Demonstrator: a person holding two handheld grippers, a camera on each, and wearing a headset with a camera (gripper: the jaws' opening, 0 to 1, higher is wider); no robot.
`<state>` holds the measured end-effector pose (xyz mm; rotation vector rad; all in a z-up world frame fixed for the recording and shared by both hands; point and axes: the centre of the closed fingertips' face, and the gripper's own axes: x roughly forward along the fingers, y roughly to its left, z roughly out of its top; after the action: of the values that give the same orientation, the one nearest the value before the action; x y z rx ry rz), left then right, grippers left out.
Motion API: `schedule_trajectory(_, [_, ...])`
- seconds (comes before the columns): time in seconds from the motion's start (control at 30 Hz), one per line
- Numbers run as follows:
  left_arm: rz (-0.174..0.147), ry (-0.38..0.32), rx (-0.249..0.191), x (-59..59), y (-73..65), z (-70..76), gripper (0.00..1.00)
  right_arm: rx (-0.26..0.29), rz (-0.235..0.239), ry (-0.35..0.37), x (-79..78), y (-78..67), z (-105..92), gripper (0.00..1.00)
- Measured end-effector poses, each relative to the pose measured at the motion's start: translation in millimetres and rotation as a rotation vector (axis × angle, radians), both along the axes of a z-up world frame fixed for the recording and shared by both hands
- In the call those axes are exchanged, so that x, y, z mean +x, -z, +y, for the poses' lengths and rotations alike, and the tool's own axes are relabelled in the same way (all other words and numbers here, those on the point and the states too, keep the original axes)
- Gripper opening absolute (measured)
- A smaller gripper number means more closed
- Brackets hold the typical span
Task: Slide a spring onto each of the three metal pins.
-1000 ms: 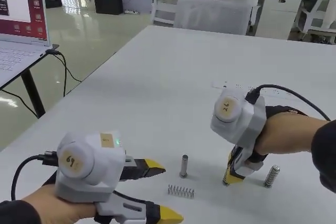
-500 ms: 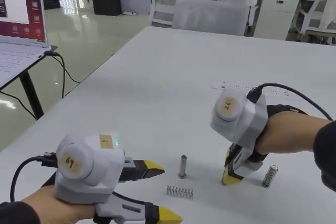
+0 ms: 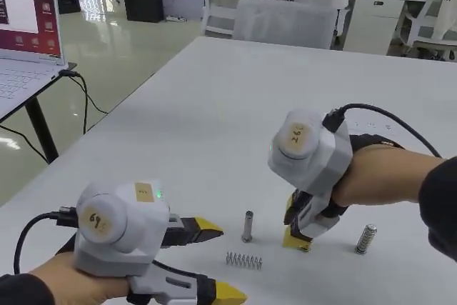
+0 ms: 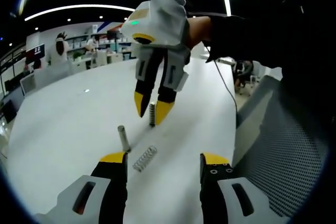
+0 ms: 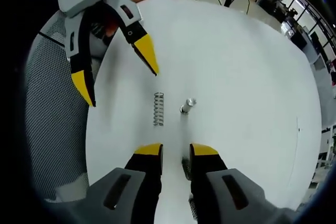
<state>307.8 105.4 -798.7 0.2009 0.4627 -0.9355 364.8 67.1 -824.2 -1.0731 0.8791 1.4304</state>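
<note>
Moved: my right gripper (image 3: 295, 239) has come left, away from the sprung pin (image 3: 365, 238) and nearer the bare pin (image 3: 248, 226). My left gripper (image 3: 218, 261) sits where it was.
Room: the table (image 3: 214, 119) is open ahead of both tools. Its left edge runs close by my left hand, and a chair (image 3: 285, 23) stands past the far edge.
Right gripper: tips down near the tabletop, jaws a narrow gap apart, empty as far as I can see. It stands between the two pins, nearer the bare one.
Left gripper: jaws wide, holding nothing, pointing toward the bare pin.
Loose spring (image 3: 243, 261): lies flat just in front of the bare pin, apart from it, ahead of my left tips.
Count: two upright pins, one bare and one wearing a spring. Two springs, one loose.
</note>
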Motion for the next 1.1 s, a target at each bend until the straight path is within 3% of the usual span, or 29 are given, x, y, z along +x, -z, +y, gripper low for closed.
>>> schedule_trajectory(0.23, [0.0,0.0,0.003,0.0,0.3,0.0,0.49,0.011,0.027,-0.035,-17.1,8.4,13.4,0.16])
schedule_trajectory(0.53, [0.001,0.003,0.007,-0.9,0.6,-0.4,0.49,0.026,0.059,-0.034,-27.1,22.2,23.5,0.13])
schedule_trajectory(1.1, [0.005,0.008,0.01,-0.9,1.9,-1.3,0.48,0.001,0.048,-0.031,-24.4,41.9,26.7,0.1])
